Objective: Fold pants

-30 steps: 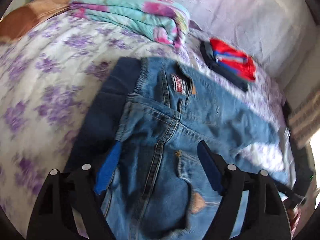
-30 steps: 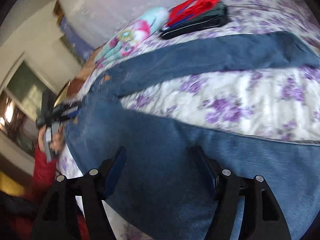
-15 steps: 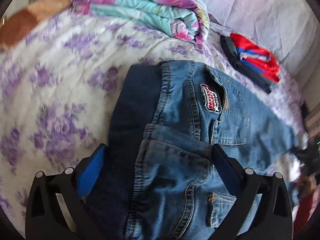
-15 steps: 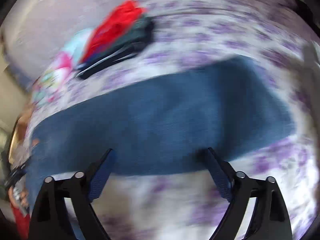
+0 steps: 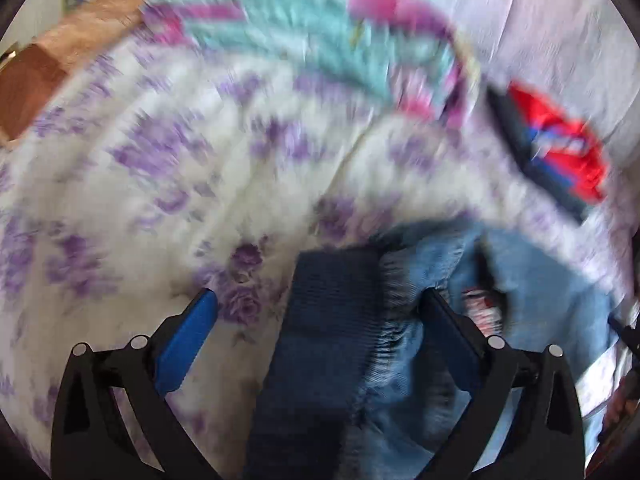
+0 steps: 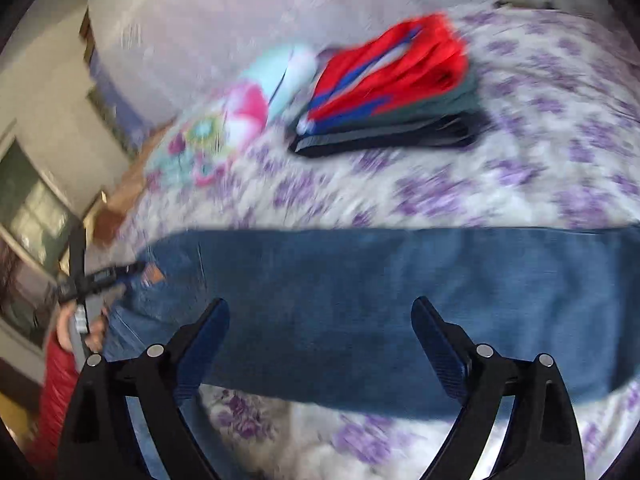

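Both claws spread, left claw [image 5: 316,320], right claw [image 6: 320,320], over jeans [image 6: 380,300]

My left gripper [image 5: 318,314] has black angular arms, round silver screw heads and bright blue pads [image 5: 185,336]. My right gripper [image 6: 320,330] is built the same, with darker navy textured pads [image 6: 438,344]. In the right wrist view I see bare skin of my hand [image 6: 66,330] above a red sleeve [image 6: 56,396].
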Tool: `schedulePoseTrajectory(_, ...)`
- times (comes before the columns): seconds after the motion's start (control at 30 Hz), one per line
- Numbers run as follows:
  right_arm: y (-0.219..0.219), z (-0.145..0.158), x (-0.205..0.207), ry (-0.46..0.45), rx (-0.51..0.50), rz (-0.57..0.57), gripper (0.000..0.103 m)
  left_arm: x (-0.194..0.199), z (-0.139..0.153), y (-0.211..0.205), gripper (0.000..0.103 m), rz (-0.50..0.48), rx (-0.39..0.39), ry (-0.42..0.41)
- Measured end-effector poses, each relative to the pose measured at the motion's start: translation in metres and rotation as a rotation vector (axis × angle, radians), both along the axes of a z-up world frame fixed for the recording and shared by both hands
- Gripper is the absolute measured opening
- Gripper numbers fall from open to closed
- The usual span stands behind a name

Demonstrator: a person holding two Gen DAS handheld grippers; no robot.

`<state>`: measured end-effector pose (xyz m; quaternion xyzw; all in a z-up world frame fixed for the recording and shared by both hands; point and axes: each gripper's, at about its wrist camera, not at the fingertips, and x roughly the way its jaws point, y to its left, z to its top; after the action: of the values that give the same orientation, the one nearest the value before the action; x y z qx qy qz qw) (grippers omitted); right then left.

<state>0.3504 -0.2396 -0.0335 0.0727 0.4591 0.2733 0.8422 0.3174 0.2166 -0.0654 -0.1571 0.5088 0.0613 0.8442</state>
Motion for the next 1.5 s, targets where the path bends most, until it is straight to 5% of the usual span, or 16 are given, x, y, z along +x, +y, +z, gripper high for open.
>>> schedulePoseTrajectory(0.07,0.02,-0.028,0.008,0.074,-0.079,0.013,0.1,0.001,-0.002,0.002,0.099,-0.02,0.007,-0.013)
schedulePoseTrajectory(0.17,0.023,-0.025,0.002,0.027,-0.099,0.046,0.1,-0.005,0.007,0.011,0.098,-0.035,-0.042,-0.03)
schedulePoseTrajectory(0.3,0.014,0.005,0.0,-0.024,0.01,0.085,0.1,-0.003,0.029,0.033,0.098,-0.077,-0.17,-0.153)
schedulePoseTrajectory(0.43,0.019,0.03,0.015,-0.133,0.037,0.16,0.1,0.001,0.013,0.038,0.09,-0.186,-0.321,-0.217)
schedulePoseTrajectory(0.47,0.024,0.028,0.018,-0.128,0.036,0.173,0.1,0.002,0.006,0.037,0.079,-0.201,-0.317,-0.19)
schedulePoseTrajectory(0.53,0.027,0.023,0.027,-0.118,0.038,0.193,0.1,-0.001,0.003,0.037,0.074,-0.245,-0.27,-0.181)
schedulePoseTrajectory(0.73,0.03,0.02,0.055,-0.117,0.007,0.222,0.1,-0.002,0.001,0.044,0.054,-0.267,-0.365,-0.176)
schedulePoseTrajectory(0.93,0.045,0.015,0.084,-0.069,-0.059,0.286,0.099,-0.003,0.002,0.039,0.048,-0.27,-0.317,-0.213)
schedulePoseTrajectory(1.13,0.078,0.001,0.081,-0.101,-0.194,0.519,0.081,0.001,0.0,0.039,0.048,-0.268,-0.332,-0.214)
schedulePoseTrajectory(1.37,0.083,-0.03,0.085,-0.081,-0.252,0.597,0.068,0.001,-0.001,0.039,0.048,-0.272,-0.331,-0.216)
schedulePoseTrajectory(1.4,0.083,-0.031,0.083,-0.093,-0.252,0.591,0.063,0.001,-0.001,0.039,0.048,-0.272,-0.33,-0.217)
schedulePoseTrajectory(1.47,0.084,-0.027,0.075,-0.109,-0.258,0.57,0.02,0.0,0.0,0.039,0.048,-0.273,-0.323,-0.221)
schedulePoseTrajectory(1.5,0.086,-0.023,0.068,-0.109,-0.267,0.549,0.018,0.0,0.001,0.038,0.048,-0.273,-0.317,-0.226)
